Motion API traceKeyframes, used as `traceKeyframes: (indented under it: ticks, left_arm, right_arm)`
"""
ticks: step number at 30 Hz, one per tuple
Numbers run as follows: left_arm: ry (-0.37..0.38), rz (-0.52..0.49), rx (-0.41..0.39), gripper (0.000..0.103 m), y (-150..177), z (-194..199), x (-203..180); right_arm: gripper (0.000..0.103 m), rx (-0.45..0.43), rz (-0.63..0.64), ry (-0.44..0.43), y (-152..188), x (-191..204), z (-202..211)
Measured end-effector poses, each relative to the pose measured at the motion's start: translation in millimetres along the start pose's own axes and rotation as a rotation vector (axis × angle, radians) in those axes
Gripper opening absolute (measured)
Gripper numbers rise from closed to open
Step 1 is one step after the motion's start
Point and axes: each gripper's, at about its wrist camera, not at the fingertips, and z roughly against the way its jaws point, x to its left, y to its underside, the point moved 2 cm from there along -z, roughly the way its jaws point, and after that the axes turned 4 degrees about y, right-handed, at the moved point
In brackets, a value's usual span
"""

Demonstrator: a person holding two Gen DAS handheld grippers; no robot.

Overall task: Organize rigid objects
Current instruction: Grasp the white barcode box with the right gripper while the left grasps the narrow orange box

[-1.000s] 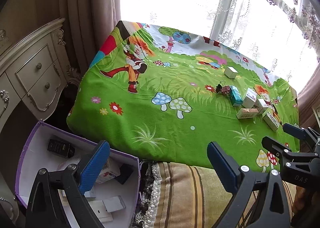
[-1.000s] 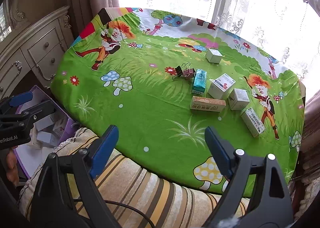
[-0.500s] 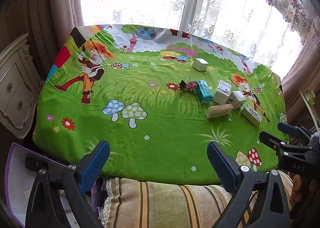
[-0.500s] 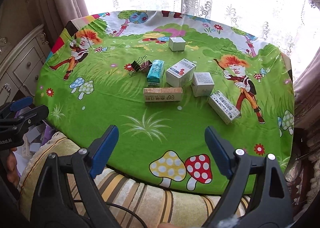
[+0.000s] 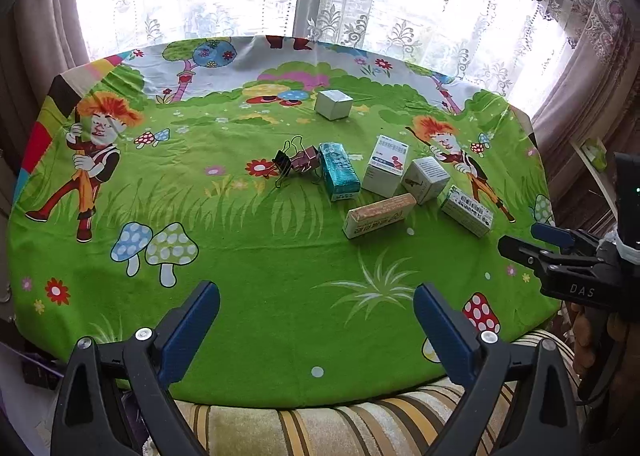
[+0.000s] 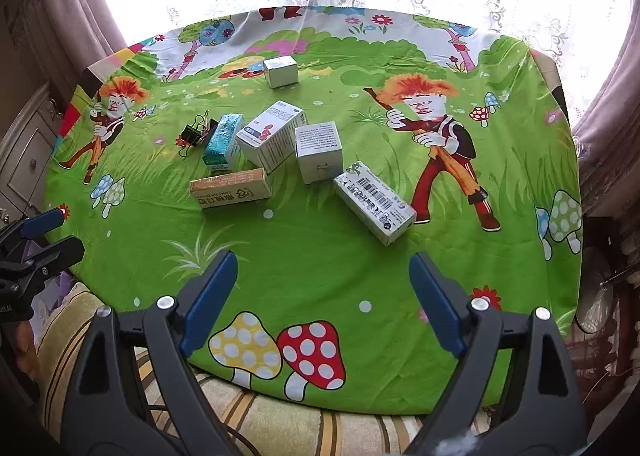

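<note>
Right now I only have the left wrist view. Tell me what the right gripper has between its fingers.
Observer: Nothing. In the right wrist view, the right gripper stands open over bare tablecloth.
Operator: Name the box nearest it.
Observer: The barcode box, rightmost of the cluster, lying just beyond its fingertips.
Operator: Report what stands left of the table there.
Observer: A cream dresser, beyond the left gripper.
</note>
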Motion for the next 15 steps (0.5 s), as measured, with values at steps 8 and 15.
traceKeyframes:
  ticks: [8,15]
  left_arm:
    - [0.019,-0.116,0.029,0.095,-26,-38,-23]
    - [0.024,-0.236,0.061,0.086,-48,-81,-46]
  right_arm:
    - [0.089,0.02,0.018,0.053,-13,-25,-28]
    - [0.089,0.023,0.05,0.074,-25,-32,-51]
